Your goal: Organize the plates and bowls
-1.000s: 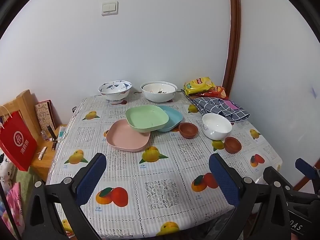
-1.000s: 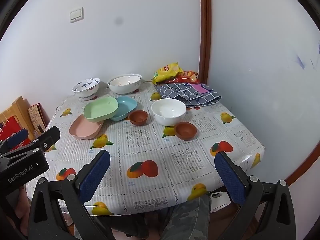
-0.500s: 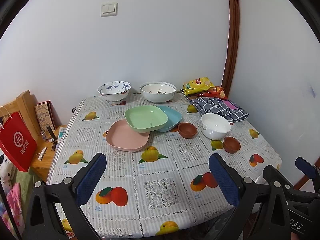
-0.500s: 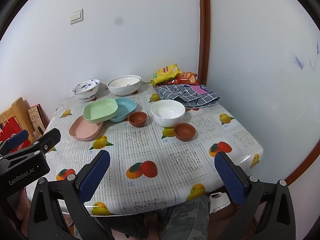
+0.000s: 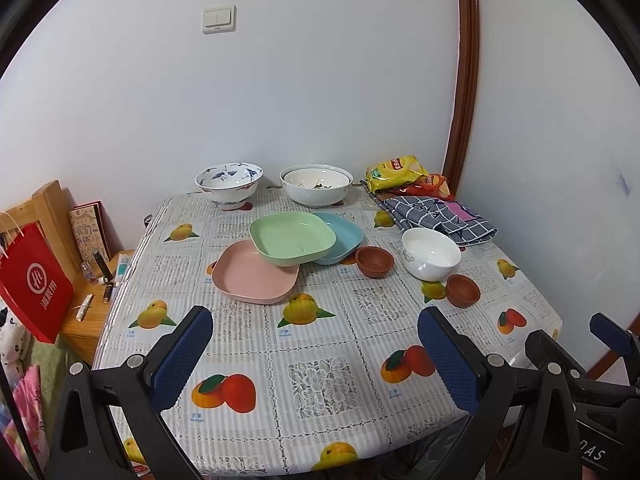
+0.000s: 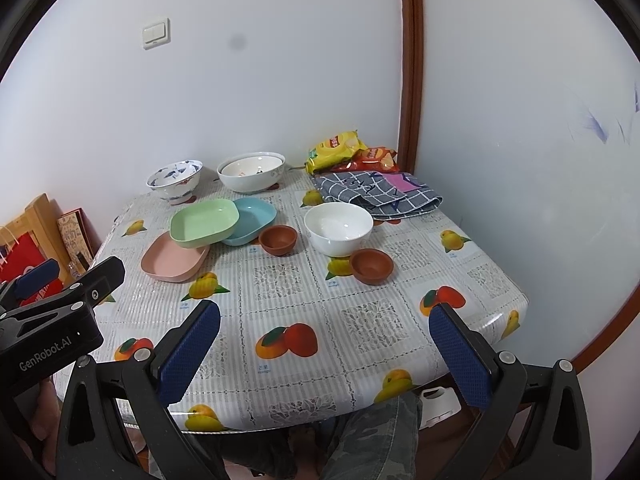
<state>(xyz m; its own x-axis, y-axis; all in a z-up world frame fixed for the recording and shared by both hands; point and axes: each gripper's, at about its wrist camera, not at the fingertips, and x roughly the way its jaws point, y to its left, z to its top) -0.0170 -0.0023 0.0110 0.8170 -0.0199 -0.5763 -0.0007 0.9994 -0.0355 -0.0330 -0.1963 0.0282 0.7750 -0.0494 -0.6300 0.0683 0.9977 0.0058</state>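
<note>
Left gripper (image 5: pixel 314 354) hangs over the near edge of the desk (image 5: pixel 320 376), fingers spread wide, holding nothing. Right gripper (image 6: pixel 325 354) sits likewise over the near edge, fingers spread, empty. Three square plates form an overlapping row at mid-desk, the row's long axis running from near-left to far-right: pink plate (image 5: pixel 250 282) nearest, flat on the cloth; green plate (image 5: pixel 292 238) tilted, resting on the pink one's far edge and on the blue plate (image 5: pixel 344 236) behind it. All open side up. Small brown bowl (image 5: pixel 374 261) just right of the blue plate, apart from it. White bowl (image 5: pixel 431 253) to its right, upright; second brown bowl (image 5: pixel 463 289) just in front of the white bowl, near or touching, cannot tell which. Along the back wall: blue-patterned bowl (image 5: pixel 229 185) and a large white bowl (image 5: pixel 316 185), which looks to be nested in another. Checked cloth (image 5: pixel 436 216) and snack bags (image 5: pixel 400 172) in the far right corner. Red paper bag (image 5: pixel 34 280) beside the desk on the left.
</note>
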